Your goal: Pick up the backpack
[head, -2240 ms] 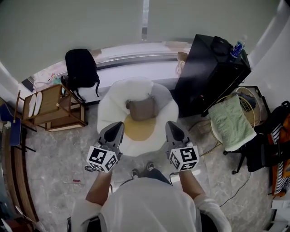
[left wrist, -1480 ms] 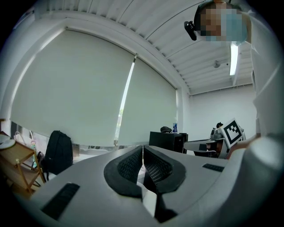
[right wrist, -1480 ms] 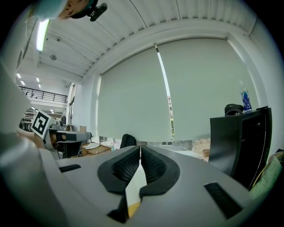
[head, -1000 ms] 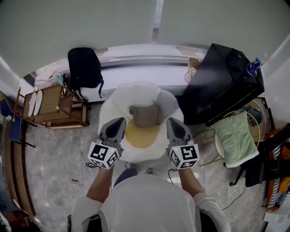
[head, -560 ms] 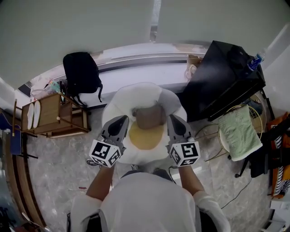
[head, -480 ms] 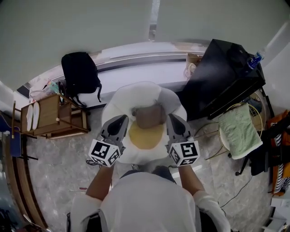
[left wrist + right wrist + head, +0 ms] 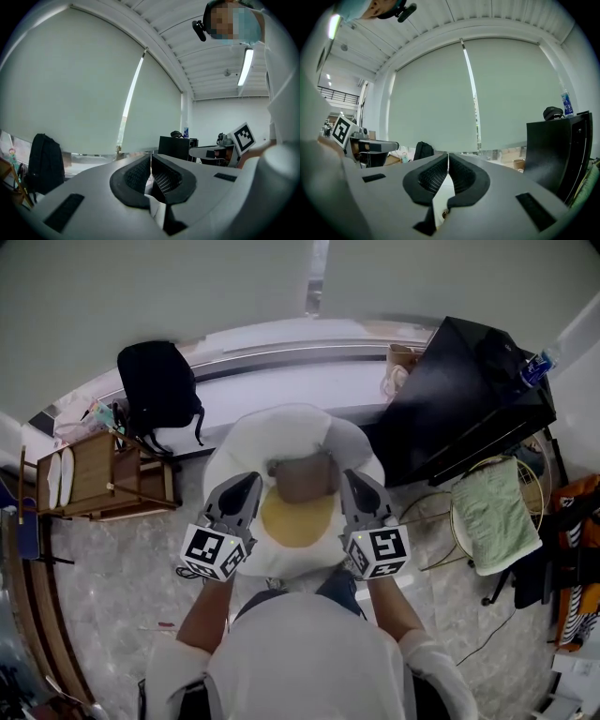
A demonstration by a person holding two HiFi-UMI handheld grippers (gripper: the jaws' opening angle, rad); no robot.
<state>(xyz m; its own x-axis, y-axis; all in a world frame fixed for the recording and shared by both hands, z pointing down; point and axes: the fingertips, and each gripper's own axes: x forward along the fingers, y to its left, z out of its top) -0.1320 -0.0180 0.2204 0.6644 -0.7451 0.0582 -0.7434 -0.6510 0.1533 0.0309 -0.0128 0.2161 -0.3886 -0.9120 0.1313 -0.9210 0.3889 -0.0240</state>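
Item: black backpack (image 7: pixel 157 385), standing upright at the left end of the window ledge (image 7: pixel 281 371), back against the pale blind (image 7: pixel 187 287). We read its long axis as vertical, top upward, with loose straps trailing down its right side and base.

Adjacent: a wooden rack (image 7: pixel 94 470) just beside it, below and to the left. A white and yellow cushion seat (image 7: pixel 281 437) lies to the lower right, and a black cabinet (image 7: pixel 459 395) stands well apart on the right.

Open room: we note a strip of bare marble floor (image 7: pixel 122 568) between rack and cushion.

Left gripper (image 7: pixel 246 486): jaws closed, nothing between, held over the cushion edge, well apart from the backpack.

Right gripper (image 7: pixel 354 486): likewise closed and empty.
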